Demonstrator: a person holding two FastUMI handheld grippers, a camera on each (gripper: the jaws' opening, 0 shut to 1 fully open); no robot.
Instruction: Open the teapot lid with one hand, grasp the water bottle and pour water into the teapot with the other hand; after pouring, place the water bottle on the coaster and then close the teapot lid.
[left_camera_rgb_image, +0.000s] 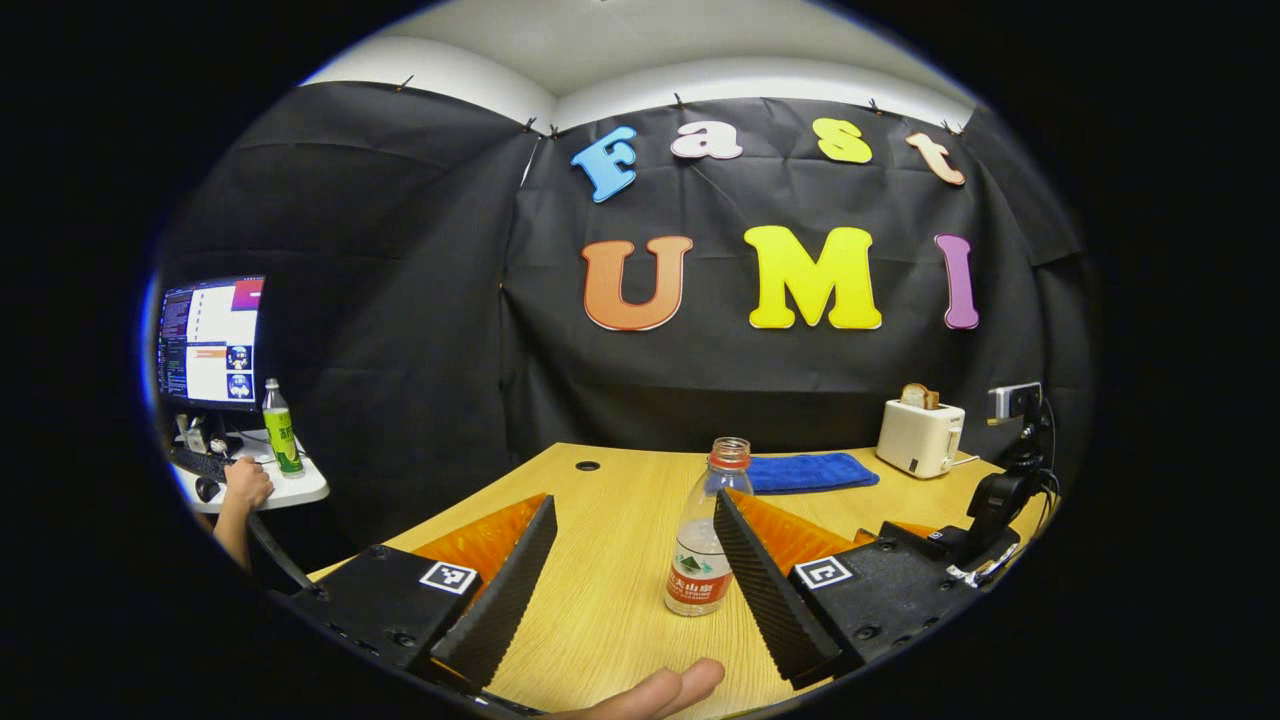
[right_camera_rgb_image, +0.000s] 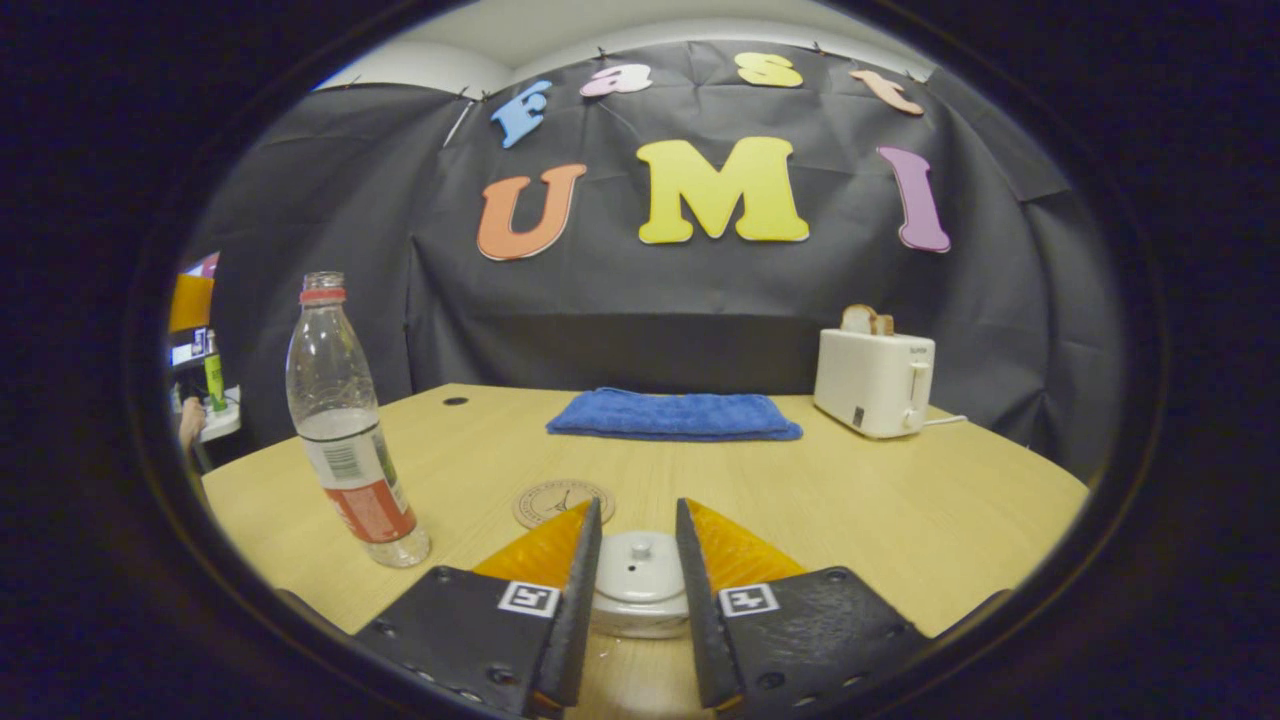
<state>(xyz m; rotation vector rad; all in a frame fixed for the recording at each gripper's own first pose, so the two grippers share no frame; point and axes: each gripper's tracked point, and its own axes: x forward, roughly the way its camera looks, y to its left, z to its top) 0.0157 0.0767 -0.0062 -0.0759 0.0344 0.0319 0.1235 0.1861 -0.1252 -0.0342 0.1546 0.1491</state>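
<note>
Teapot lid (right_camera_rgb_image: 640, 565) sits gripped in the right claw (right_camera_rgb_image: 640, 530); left claw (left_camera_rgb_image: 632, 520) gapes open beside the water bottle (left_camera_rgb_image: 706, 530).

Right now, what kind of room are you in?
Probably a small recording booth: black cloth wall, one wooden table set with a toaster and water bottle, and a computer monitor alongside.
</note>
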